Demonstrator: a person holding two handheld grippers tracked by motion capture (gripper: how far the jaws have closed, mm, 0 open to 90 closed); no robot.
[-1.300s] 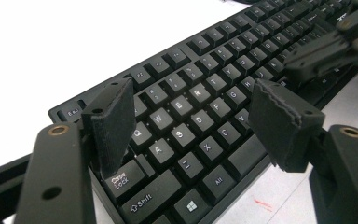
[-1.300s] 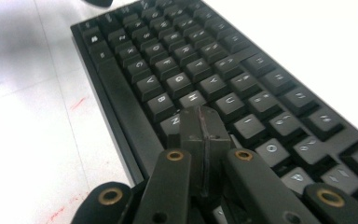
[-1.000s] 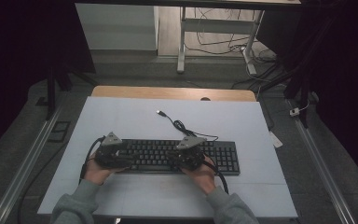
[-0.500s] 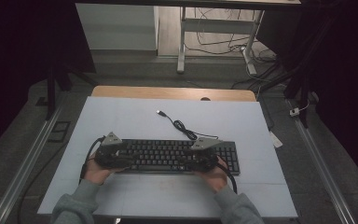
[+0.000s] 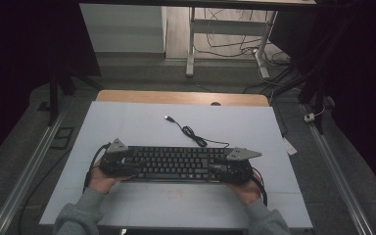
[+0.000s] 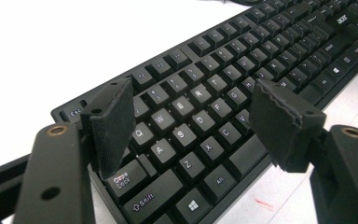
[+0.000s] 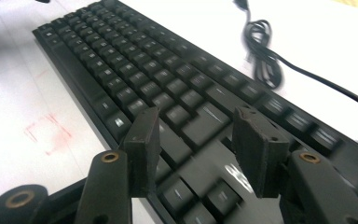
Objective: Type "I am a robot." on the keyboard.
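A black keyboard lies across the white tabletop, its cable curling back to a loose USB plug. My left gripper is at the keyboard's left end. In the left gripper view its jaws stand wide open just above the Q, A and Z keys, gripping nothing. My right gripper is at the right end. Its jaws have just been opening and stand apart over the blurred keys, with nothing held between them. The cable lies beyond.
Faint red marks are on the tabletop in front of the keyboard. A wooden strip edges the table's far side. Metal rails run along the floor on both sides. Desk legs and loose wires lie beyond the table.
My right hand has slid its gripper rightward along the keyboard to its right end. The left hand and the keyboard have stayed put.
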